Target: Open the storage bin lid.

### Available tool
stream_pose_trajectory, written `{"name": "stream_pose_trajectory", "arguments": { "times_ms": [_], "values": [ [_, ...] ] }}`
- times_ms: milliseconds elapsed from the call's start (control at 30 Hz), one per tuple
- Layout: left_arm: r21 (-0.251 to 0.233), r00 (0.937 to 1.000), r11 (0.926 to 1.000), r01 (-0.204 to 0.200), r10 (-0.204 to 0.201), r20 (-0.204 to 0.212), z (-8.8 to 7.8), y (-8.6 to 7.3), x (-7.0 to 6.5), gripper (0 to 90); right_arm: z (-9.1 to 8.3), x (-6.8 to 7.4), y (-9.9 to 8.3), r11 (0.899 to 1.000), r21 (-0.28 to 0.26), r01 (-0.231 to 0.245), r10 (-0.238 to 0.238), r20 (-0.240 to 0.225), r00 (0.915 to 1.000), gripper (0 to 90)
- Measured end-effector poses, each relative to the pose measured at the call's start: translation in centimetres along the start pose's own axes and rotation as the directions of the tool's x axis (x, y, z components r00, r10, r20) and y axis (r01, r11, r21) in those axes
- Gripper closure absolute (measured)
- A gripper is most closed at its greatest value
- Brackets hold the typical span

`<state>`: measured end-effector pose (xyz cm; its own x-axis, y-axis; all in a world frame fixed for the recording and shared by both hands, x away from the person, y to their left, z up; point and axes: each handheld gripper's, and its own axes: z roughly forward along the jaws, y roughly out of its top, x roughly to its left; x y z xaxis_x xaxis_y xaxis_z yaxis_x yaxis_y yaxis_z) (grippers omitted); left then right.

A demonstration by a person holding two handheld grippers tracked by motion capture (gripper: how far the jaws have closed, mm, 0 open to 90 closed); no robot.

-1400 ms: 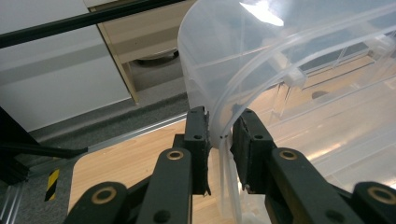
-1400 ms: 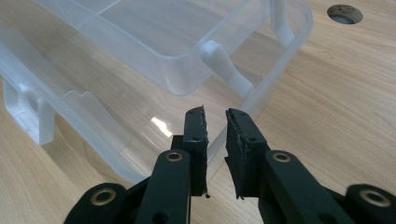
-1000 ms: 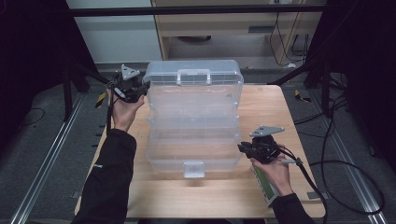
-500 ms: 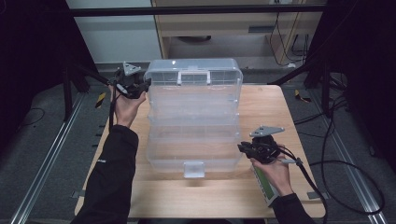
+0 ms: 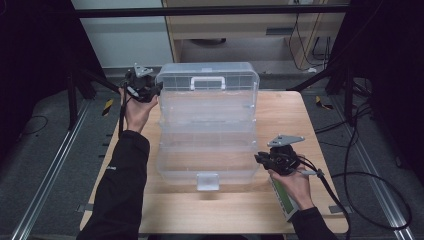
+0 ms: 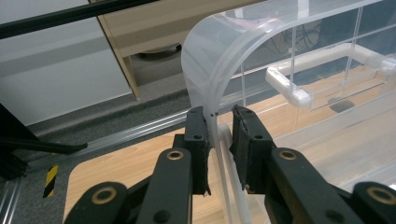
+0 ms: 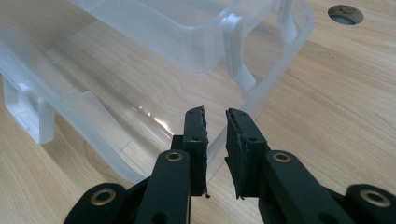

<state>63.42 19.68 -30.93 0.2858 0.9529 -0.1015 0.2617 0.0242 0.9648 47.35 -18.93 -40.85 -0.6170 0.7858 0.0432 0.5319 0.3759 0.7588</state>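
Box: we see a clear plastic organizer box lying open on the wooden tabletop, from its far edge to near the front edge.
Lid: the lid, with its white handle, stands raised at the far edge.
Left gripper: our left gripper at the far left corner holds the lid's curved rim between narrow jaws.
Right gripper: our right gripper, low at the box's near right corner, has a narrow gap, jaws straddling the base rim; we cannot tell if they touch it.
Axis: long axis runs front to far edge; latch tab faces us.
Risk: we judge the thin rim could slip out, dropping the lid, or the base could slide if unsteadied.
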Motion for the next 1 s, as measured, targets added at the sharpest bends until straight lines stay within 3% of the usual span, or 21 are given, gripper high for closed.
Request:
{"name": "stream_pose_trajectory", "arguments": {
  "times_ms": [567, 600, 900, 967, 1000],
  "values": [
    [0.024, 0.9995, 0.9997, -0.008, 0.009, -0.030, 1.9, 0.0, 0.4, 74.9, 0.0, 0.0, 0.0, 1.000, -0.003, 0.003, -0.003, -0.004, 1.0000, 78.2],
    [0.014, 0.9994, 0.9999, 0.009, -0.009, -0.033, 2.3, 0.0, 0.3, 74.8, 0.0, 0.0, 0.0, 1.000, -0.002, 0.003, -0.003, -0.005, 1.0000, 78.2],
    [0.004, 0.9985, 0.9990, 0.044, -0.043, -0.034, 3.3, -0.1, 0.3, 74.7, 0.1, -0.1, 0.0, 1.000, -0.004, 0.003, -0.004, -0.006, 1.0000, 78.2],
    [0.051, 0.9996, 0.9987, -0.006, 0.007, -0.028, 3.2, -0.1, 1.0, 74.7, 0.1, -0.1, 0.0, 1.000, -0.004, 0.004, -0.004, -0.006, 1.0000, 78.2],
    [0.031, 0.9994, 0.9993, 0.020, -0.019, -0.028, 3.5, -0.2, 0.8, 74.8, 0.1, -0.1, 0.0, 1.000, -0.004, 0.005, -0.005, -0.005, 1.0000, 78.2]
  ]
}}
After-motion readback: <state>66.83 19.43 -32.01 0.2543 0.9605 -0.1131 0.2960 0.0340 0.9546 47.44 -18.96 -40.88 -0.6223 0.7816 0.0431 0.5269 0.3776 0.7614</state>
